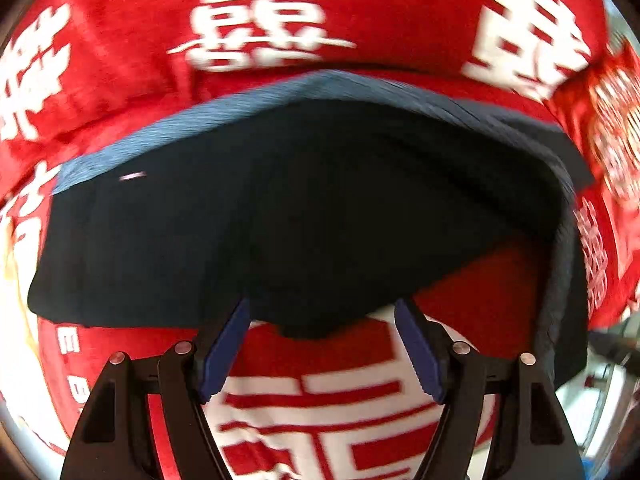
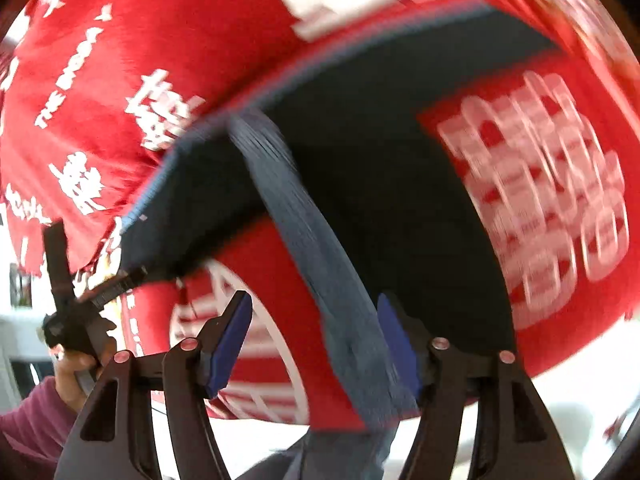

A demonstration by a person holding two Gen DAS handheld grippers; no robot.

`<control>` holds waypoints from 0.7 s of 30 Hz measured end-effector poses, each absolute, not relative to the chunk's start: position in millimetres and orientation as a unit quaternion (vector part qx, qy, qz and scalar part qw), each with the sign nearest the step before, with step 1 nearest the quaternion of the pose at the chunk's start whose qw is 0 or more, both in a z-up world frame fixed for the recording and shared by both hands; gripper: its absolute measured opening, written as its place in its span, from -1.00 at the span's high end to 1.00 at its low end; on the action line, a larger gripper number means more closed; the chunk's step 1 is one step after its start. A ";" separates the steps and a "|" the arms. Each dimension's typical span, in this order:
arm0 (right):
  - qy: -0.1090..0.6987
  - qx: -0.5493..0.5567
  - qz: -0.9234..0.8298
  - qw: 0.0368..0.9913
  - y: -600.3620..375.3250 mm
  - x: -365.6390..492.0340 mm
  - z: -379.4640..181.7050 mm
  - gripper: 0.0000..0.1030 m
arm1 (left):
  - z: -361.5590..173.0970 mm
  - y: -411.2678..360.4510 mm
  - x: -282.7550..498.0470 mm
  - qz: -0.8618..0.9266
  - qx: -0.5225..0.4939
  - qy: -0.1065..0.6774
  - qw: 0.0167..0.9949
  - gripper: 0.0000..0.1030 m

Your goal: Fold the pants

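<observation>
Lying flat on a red blanket (image 1: 132,64) with white characters, the dark navy pants (image 1: 304,208) sit just beyond the left gripper (image 1: 322,344), folded into a broad dark slab. Their lighter blue edge (image 1: 192,128) runs along the far side, so the long axis goes across the view, side to side relative to the fingers.

Left fingers (image 1: 226,352) stand wide, nothing between them; the near edge of the pants dips down to about the fingertips, and I cannot tell if it touches them.

In the right wrist view the pants (image 2: 384,184) stretch away up and to the right, with a greyish-blue strip (image 2: 320,264) of the fabric running from the far edge down between the right fingers (image 2: 228,344). Right gripper (image 2: 316,340) is also wide, pads not pressing the strip, so nothing looks held. Heavy blur on this side.

The left gripper also shows at far left of the right view, in a hand (image 2: 76,368) with a purple sleeve (image 2: 28,432), by the pants' near-left corner.

Judgement: the right gripper is nearer to a graspable part, since the strip lies right between its fingers. The next fold likely turns on grabbing that near edge and carrying it across the long axis.
</observation>
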State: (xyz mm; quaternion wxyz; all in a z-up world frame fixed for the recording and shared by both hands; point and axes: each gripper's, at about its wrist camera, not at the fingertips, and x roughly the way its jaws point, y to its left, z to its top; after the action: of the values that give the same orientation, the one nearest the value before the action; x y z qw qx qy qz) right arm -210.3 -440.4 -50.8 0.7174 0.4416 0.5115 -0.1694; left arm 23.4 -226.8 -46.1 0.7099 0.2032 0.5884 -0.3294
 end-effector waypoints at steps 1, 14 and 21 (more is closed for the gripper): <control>0.514 0.448 -0.173 0.711 -435.0 -220.5 -56.8 -0.34 | -46.6 -232.2 13.5 -0.340 0.207 0.586 0.705 -0.47; 0.411 0.647 -0.140 0.627 -397.9 -307.8 -153.2 -0.11 | -51.8 -264.2 -46.7 -0.383 0.237 0.578 0.681 -0.46; 0.389 0.640 -0.128 0.650 -429.8 -311.0 -125.0 0.71 | -53.3 -291.2 -50.2 -0.361 0.242 0.578 0.690 -0.46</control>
State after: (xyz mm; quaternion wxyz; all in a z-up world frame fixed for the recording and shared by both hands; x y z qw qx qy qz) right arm -311.0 -429.8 -125.0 0.6501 0.6401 0.3888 -0.1283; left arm -50.2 -291.2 -53.3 0.6905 0.2419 0.5783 -0.3609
